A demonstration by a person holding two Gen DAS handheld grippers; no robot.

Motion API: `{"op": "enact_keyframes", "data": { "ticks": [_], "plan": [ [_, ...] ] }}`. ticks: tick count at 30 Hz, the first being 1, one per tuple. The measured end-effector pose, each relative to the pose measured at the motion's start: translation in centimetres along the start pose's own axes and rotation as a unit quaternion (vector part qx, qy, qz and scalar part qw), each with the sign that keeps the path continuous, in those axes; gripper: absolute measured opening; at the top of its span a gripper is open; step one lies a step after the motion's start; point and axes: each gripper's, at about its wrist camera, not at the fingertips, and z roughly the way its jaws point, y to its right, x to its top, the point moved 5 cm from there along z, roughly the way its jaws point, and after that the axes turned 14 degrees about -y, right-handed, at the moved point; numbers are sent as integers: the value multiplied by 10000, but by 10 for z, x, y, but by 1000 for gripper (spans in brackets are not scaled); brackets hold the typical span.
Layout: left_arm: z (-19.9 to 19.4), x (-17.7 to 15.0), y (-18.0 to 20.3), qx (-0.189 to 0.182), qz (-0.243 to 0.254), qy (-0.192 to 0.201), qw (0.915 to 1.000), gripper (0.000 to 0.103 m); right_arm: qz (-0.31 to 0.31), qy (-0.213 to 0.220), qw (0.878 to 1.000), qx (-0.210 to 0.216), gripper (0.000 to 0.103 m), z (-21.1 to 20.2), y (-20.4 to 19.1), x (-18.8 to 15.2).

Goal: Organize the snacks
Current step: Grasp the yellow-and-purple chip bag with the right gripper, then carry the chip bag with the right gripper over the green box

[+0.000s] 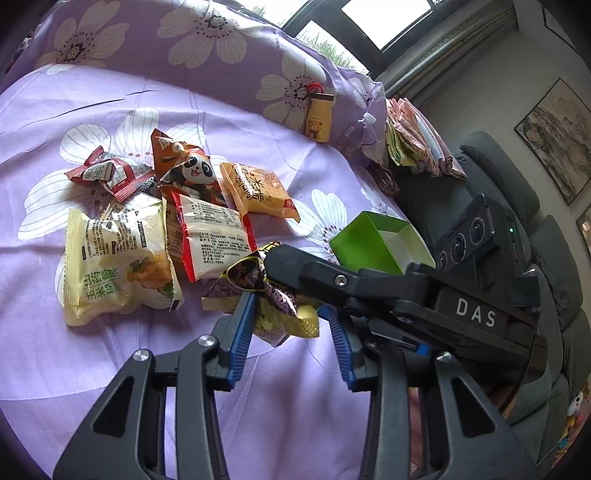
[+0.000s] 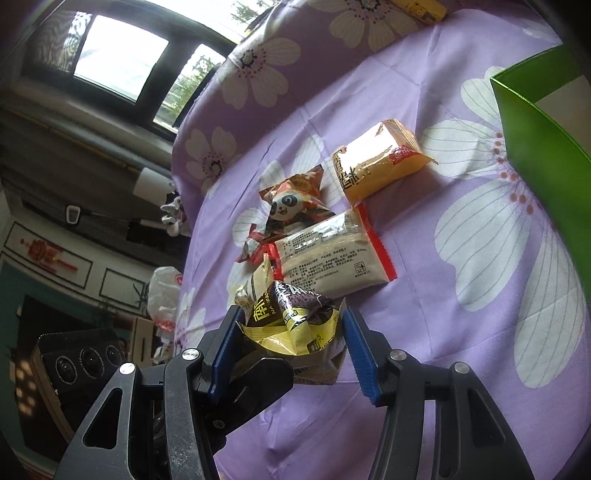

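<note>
1. The gold packet is gripped by both grippers, left and right, jaws narrow on it, just above the bed.
2. The green box lies just beyond, on the right gripper's side.

The left wrist camera sat just behind its own blue-padded fingers and looked forward and down across a purple flowered bedspread, close to the scattered snack packets, with a window beyond. The right wrist camera looked the same way from its gripper, tilted, equally near. Both views shared the gold-and-purple packet, the green box and the panda packet.
</note>
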Motion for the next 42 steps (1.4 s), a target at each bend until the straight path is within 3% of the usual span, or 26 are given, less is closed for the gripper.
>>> {"op": "enact_keyframes", "data": {
  "ticks": [42],
  "plan": [
    [-7, 1, 45, -102, 640, 354, 9973, 36, -415, 646, 9966, -296, 57, -41, -15, -1]
  ]
}}
